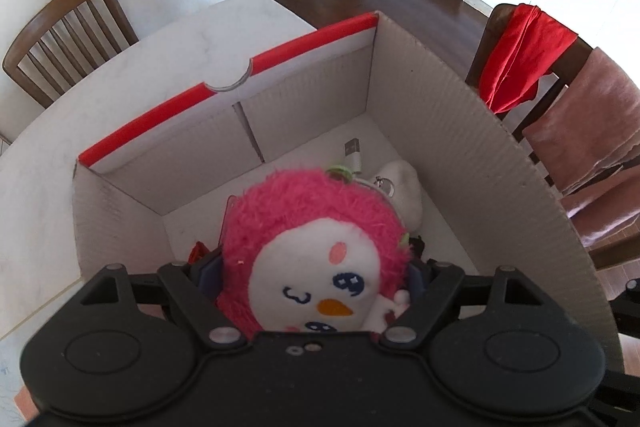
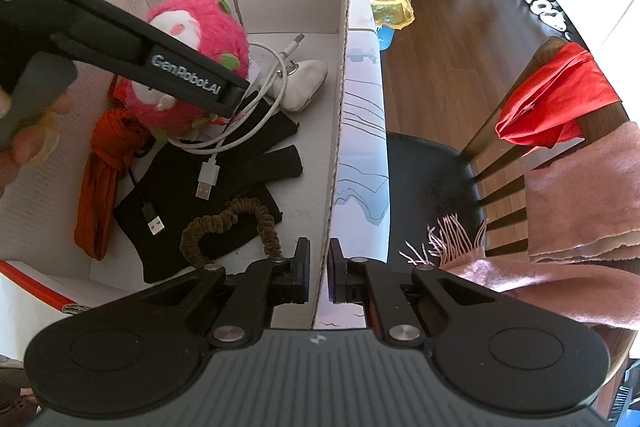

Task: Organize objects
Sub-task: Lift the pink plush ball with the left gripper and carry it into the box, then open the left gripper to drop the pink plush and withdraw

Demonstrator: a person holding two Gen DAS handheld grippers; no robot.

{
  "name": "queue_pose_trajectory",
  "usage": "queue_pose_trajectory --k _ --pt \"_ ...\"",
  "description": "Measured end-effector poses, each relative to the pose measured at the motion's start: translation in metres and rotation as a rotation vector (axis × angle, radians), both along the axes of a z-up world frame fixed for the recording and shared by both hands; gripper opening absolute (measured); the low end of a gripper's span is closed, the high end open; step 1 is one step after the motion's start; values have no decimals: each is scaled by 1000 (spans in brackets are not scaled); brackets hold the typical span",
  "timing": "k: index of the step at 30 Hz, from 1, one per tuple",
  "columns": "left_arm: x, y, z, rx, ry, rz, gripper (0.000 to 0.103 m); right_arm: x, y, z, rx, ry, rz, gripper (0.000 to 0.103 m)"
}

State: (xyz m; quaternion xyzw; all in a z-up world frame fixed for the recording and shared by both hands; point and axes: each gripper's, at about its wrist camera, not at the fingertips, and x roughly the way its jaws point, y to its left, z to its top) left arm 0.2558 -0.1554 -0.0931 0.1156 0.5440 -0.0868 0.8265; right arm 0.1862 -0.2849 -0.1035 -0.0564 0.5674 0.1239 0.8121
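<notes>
A pink plush toy (image 1: 312,219) with a white face sits between the pads of my left gripper (image 1: 316,267), which is shut on it, low inside a white cardboard box (image 1: 420,115) with a red rim. From the right wrist view the plush toy (image 2: 224,27) hangs over the box's left half, and one finger (image 2: 180,75) of the left gripper crosses it. My right gripper (image 2: 321,269) is shut on the box's near right wall (image 2: 338,131). On the box floor lie a white cable (image 2: 256,115), a black glove (image 2: 224,187), a brown scrunchie (image 2: 224,223), an orange cloth (image 2: 104,179) and a white pouch (image 2: 304,83).
The box stands on a white table (image 1: 120,59). To the right is a wooden chair (image 2: 560,115) draped with a red cloth (image 2: 556,99) and a pink scarf (image 2: 580,187). A bin with a yellow bag (image 2: 390,3) stands on the floor beyond. Another chair (image 1: 64,31) is at the table's far side.
</notes>
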Motion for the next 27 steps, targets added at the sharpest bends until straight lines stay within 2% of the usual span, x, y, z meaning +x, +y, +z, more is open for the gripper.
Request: queue_pose_trajectory --k 11,27 --pt "1 -1 -14 27 14 -26 86 0 0 0 0 -1 -2 8" --pt "-7 0 1 -44 -11 -17 95 -3 -2 0 3 13 -14 8"
